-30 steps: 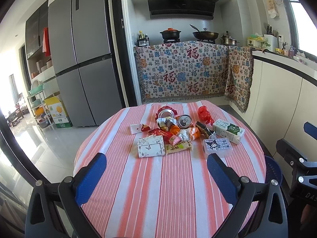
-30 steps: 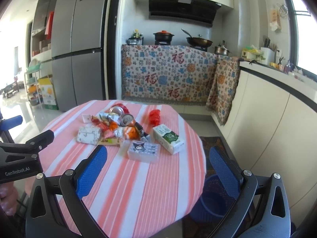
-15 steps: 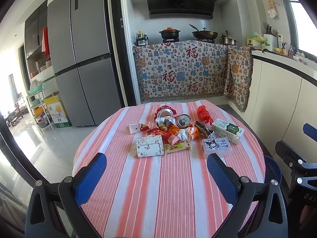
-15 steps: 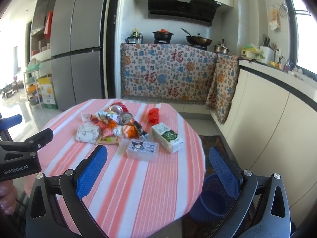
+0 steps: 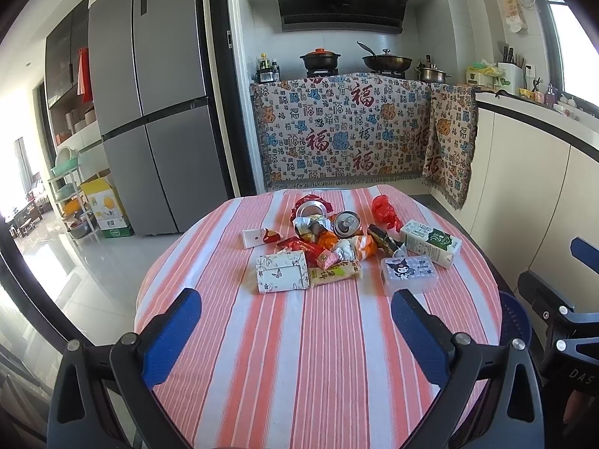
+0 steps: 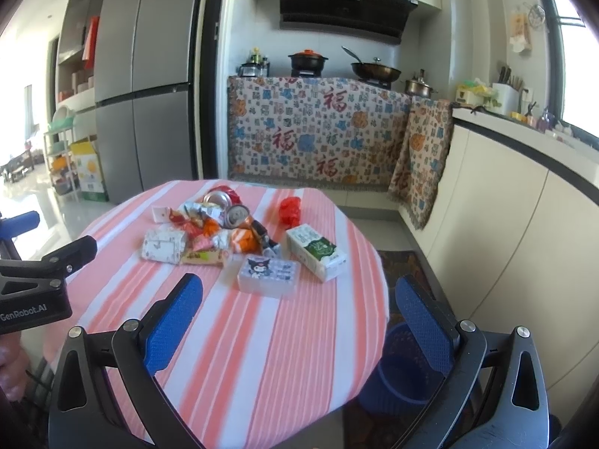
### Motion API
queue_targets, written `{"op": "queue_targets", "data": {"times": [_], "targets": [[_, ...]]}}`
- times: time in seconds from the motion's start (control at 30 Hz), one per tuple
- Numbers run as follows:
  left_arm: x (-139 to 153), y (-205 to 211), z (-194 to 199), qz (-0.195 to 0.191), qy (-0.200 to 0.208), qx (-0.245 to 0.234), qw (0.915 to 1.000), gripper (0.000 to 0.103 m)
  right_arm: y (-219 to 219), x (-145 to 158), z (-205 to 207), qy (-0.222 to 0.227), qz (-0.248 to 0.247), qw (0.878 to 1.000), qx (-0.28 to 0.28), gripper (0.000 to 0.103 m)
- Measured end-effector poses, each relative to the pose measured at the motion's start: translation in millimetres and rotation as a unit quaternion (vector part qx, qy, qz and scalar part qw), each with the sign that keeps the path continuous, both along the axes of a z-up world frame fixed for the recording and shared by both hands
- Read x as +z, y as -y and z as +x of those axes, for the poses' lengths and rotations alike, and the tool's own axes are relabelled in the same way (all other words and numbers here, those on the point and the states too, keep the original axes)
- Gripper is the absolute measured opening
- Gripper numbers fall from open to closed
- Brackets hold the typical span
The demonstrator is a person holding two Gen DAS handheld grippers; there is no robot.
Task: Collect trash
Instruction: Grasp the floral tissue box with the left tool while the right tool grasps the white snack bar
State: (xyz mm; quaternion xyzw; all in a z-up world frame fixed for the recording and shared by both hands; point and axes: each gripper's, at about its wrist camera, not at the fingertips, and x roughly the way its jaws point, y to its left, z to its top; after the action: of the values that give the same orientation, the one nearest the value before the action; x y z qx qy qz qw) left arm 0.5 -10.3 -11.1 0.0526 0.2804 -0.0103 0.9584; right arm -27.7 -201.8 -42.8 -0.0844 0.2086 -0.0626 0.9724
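Observation:
A heap of trash lies mid-table on a round table (image 5: 329, 355) with a red-and-white striped cloth: crushed cans (image 5: 346, 223), snack wrappers (image 5: 329, 250), a red plastic bag (image 5: 385, 211), a white-green milk carton (image 5: 430, 242), a clear cartoon-printed box (image 5: 409, 275) and a floral box (image 5: 282, 273). In the right wrist view the same clear box (image 6: 268, 275) and carton (image 6: 316, 251) lie closest. My left gripper (image 5: 295, 333) hangs open over the near table edge. Off the table's right side, my right gripper (image 6: 299, 325) is open and holds nothing.
A blue perforated bin (image 6: 402, 366) stands on the floor beside the table's right edge. A grey fridge (image 5: 149, 112) is at the back left; a cloth-draped stove counter (image 5: 348, 131) with pots at the back. White cabinets (image 6: 505, 224) run along the right.
Both grippers have drifted slightly toward the table; the trash heap sits a little nearer and higher in the right wrist view. Nothing has been grasped or moved.

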Motion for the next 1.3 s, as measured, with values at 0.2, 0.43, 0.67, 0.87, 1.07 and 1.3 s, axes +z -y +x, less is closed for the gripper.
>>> {"op": "queue_targets", "data": {"times": [0.2,0.43,0.67,0.87,1.07,1.3], "targets": [[-22.0,-12.5,11.2,-0.001,-0.02,0.0,0.9998,0.103,0.9,-6.2,6.2,-0.009,-0.001,1.0,-0.005,0.103],[-88.5,-42.0,44.3,0.014,-0.086,0.009,0.9961,0.103,9.2,-30.0,19.3,-0.039,0.005,0.999,-0.011,0.103],[-137.6,-64.8,86.4,-0.021,-0.158,-0.026,0.9868,0.103,11.8,-66.1,42.6,-0.088,0.017,0.996,-0.003,0.103],[-156.6,-66.4,126.1,-0.017,-0.186,-0.042,0.9814,0.103,4.5,-100.9,69.9,-0.134,0.015,0.991,0.012,0.103],[-161.2,-65.6,145.3,-0.028,-0.191,-0.027,0.9807,0.103,-0.6,-121.7,90.3,-0.165,0.011,0.986,0.019,0.103],[-160.9,-56.3,172.5,-0.034,-0.189,0.016,0.9812,0.103,-7.7,-128.3,110.9,-0.176,0.008,0.984,0.031,0.103]]}}
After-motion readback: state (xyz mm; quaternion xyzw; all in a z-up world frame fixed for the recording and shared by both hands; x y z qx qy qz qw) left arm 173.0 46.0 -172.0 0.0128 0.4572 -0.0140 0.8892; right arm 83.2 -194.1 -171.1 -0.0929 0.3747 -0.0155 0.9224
